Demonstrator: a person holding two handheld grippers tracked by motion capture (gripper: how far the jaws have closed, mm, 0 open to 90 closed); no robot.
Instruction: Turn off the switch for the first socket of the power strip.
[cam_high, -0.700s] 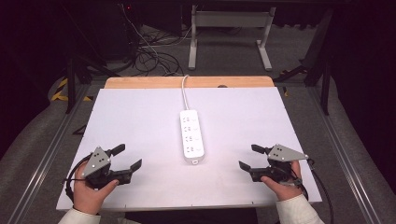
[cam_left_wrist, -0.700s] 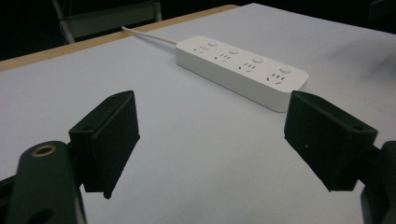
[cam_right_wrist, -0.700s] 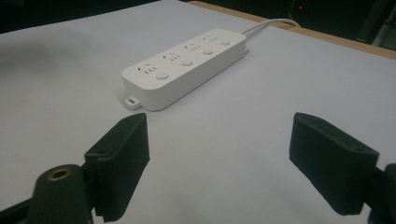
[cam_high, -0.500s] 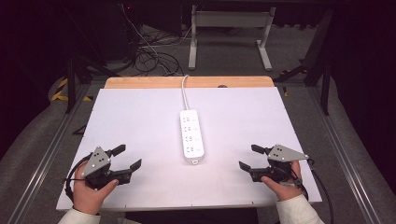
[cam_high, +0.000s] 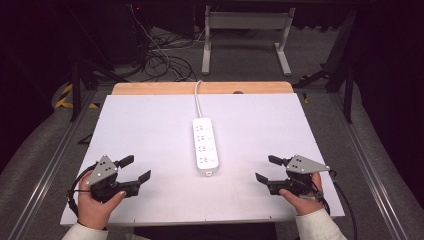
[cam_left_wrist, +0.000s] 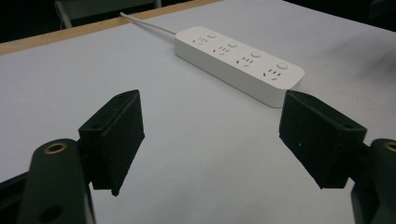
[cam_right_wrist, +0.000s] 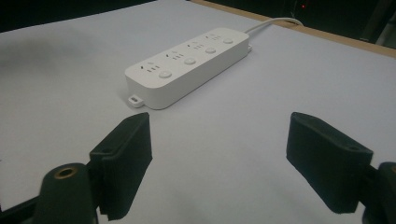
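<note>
High view pictures were compared with the two earlier ones, and almost nothing was found changed: both hands were kept low at the bottom of the frame, the left gripper (cam_high: 131, 169) at lower left and the right gripper (cam_high: 266, 168) at lower right, each well apart from the white rectangular plastic power strip (cam_high: 205, 146). That stillness was judged to mean the work had not yet begun and that an approach to the strip was still owed.

The strip was seen lying flat at the centre of the white matte table (cam_high: 150, 120), its long axis running up the frame, its white cord (cam_high: 197, 96) led off toward the pale wooden edge strip (cam_high: 150, 88) at the top. Four socket groups with round buttons were made out on its smooth, round-cornered top, and a small mounting tab at its near end.

Both pairs of black, blocky jaws were seen spread wide, with only bare table between them; nothing was held.
</note>
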